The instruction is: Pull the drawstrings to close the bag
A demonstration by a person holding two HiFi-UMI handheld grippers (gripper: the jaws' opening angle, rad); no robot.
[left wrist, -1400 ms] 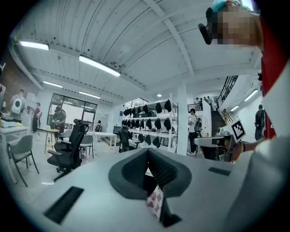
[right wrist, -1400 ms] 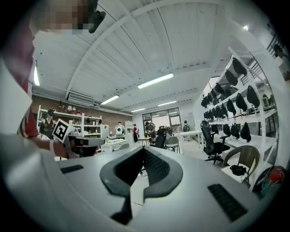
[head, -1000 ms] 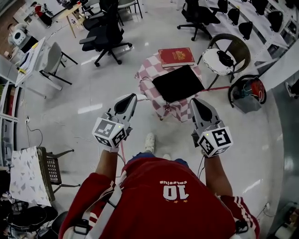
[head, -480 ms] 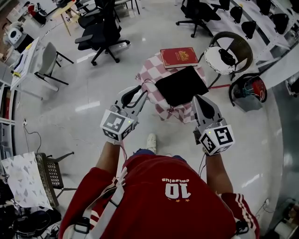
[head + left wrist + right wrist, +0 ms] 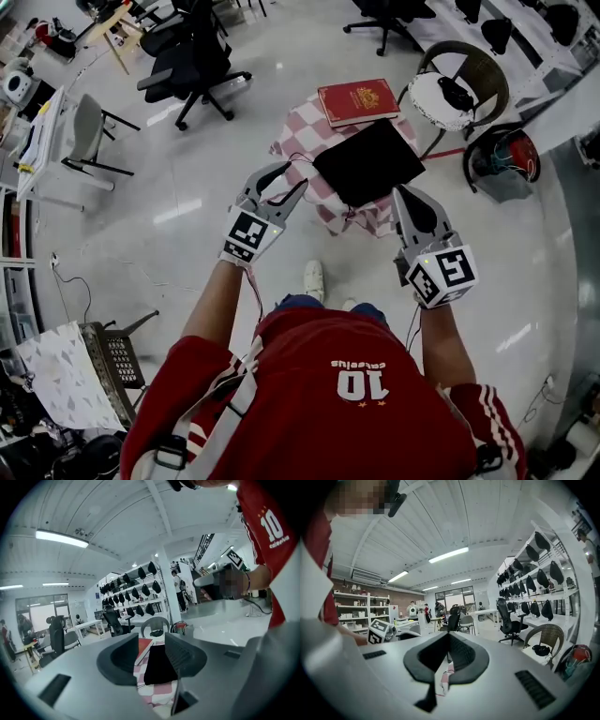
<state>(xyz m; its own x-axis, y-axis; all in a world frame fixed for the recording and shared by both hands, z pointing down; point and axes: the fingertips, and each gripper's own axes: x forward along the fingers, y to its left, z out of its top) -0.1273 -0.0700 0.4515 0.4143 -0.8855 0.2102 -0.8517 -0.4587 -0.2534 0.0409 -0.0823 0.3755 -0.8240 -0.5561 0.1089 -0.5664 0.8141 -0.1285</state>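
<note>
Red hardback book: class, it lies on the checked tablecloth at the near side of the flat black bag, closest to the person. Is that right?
Not quite. The head view shows the red hardback book on the checked tablecloth at the far side of the flat black bag, farthest from the person.

- A table (image 5: 302, 139), draped in a checked cloth, is standing in the middle.
- A black bag (image 5: 367, 161) is lying on its near side.
- A red book (image 5: 358, 100) is lying on its far side, just beside the bag.
</note>
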